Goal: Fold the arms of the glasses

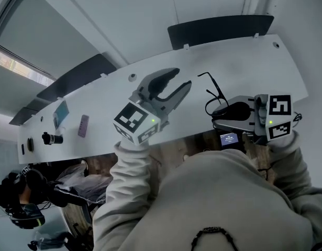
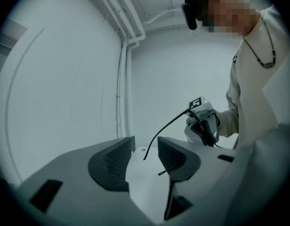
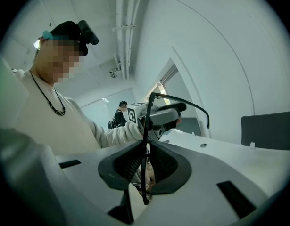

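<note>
Right gripper [image 3: 145, 160] jaws are clamped on the front frame of the glasses [image 3: 147, 120], with one arm extending toward 3 o'clock. Left gripper [image 2: 145, 144] jaws stand apart, gripping nothing. In the head view, the glasses lie at its 3 o'clock, over the white table [image 1: 244, 61].

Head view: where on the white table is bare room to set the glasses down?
Widest bare patch: the right end of the table, beyond the glasses held in the right gripper. Another lies between the purple block and the open left gripper. Crowded: the left end, with the blue card, purple block and black knob.
</note>
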Available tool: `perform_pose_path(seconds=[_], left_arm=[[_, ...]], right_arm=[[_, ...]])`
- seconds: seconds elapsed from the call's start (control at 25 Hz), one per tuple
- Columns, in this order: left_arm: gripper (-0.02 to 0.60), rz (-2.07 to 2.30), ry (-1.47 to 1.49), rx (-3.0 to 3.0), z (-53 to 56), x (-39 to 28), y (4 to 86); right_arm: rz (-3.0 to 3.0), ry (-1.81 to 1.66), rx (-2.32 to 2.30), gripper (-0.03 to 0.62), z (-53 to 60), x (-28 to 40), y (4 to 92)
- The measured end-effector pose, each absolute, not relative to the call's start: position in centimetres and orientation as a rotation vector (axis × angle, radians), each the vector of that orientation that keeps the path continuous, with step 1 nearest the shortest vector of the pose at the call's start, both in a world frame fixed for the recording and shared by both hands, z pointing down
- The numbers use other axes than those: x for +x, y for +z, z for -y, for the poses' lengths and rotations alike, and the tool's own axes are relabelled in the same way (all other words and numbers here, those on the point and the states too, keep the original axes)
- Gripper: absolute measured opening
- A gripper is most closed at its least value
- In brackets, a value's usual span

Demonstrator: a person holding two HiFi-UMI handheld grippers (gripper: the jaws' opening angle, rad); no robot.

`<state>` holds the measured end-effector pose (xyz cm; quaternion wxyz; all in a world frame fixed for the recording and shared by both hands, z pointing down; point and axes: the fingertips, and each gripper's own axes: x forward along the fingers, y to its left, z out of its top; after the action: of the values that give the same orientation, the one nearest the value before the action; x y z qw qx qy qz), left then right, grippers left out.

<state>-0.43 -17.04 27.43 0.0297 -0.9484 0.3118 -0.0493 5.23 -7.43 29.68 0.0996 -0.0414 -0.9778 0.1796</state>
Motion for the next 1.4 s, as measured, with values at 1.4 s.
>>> perform_pose_path(seconds=[1.4], left_arm=[[0.028, -0.952, -0.181, -2.817, 17.5, 2.4, 28.5]], right_arm=[[2.974, 0.495, -0.191, 0.063, 6.2, 4.6, 25.8]])
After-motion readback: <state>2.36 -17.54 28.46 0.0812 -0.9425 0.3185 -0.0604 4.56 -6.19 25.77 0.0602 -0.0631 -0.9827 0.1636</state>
